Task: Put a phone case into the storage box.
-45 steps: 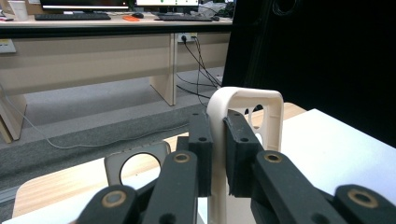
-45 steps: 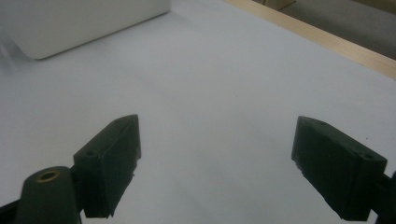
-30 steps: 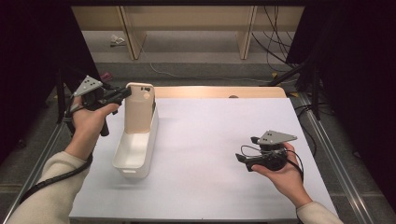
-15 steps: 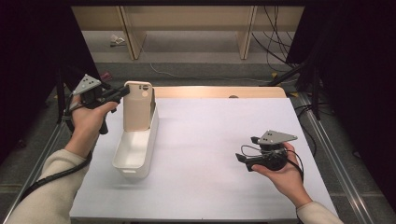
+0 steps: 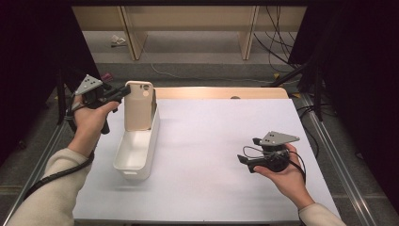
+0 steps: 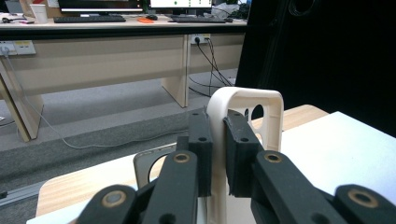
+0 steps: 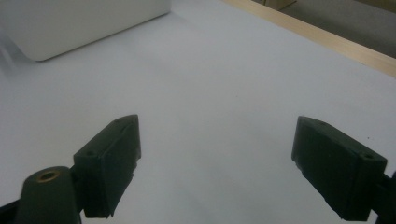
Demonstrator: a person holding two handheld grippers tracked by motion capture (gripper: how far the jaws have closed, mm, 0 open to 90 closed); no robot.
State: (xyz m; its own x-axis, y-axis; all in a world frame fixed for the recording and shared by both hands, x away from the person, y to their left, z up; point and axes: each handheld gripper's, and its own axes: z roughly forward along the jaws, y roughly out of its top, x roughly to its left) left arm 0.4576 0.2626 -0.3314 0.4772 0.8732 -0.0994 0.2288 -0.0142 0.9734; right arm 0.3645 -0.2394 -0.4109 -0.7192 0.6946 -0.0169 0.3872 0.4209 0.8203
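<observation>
Fingers (image 6: 201, 149) of the left gripper (image 6: 217, 149) are clenched on the thin edge of a cream-beige plastic phone case with a round camera cut-out (image 5: 138, 104), at the upper left of the high view. The case stands upright at the far end of a long white plastic bin (image 5: 136, 149), its lower end inside the bin. To finish the step well, the grip should stay square on the edge — a pinch this thin could let the case swivel — and the case should be eased down along the bin's length, clear of the near wall. The right gripper (image 7: 217, 163) rests low at the lower right, its jaws released wide with nothing but white tabletop (image 5: 211, 141) between them. Open room lies across the middle and right of the table; the wooden strip (image 5: 221, 92) marks the far edge just behind the bin.
</observation>
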